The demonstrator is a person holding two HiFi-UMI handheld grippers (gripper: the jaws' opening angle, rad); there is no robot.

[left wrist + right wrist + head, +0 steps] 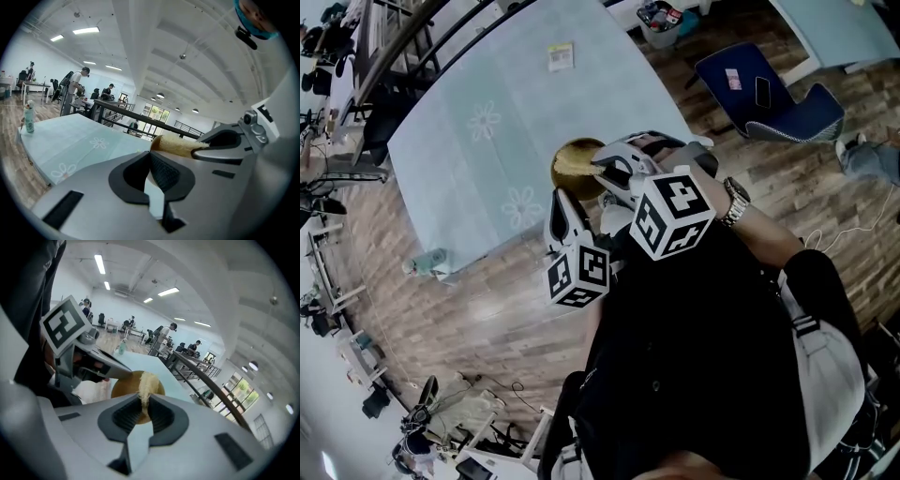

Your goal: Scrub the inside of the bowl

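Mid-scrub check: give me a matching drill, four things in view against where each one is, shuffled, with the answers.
Things:
1. bowl
2. scrubber
3. bottle
4. yellow paper

Places:
A. pinched in the right gripper
B. standing at a corner of the table
C. lying flat on the table's far part
D. at the table's near edge

Pairs: 1-D, 2-A, 3-B, 4-C
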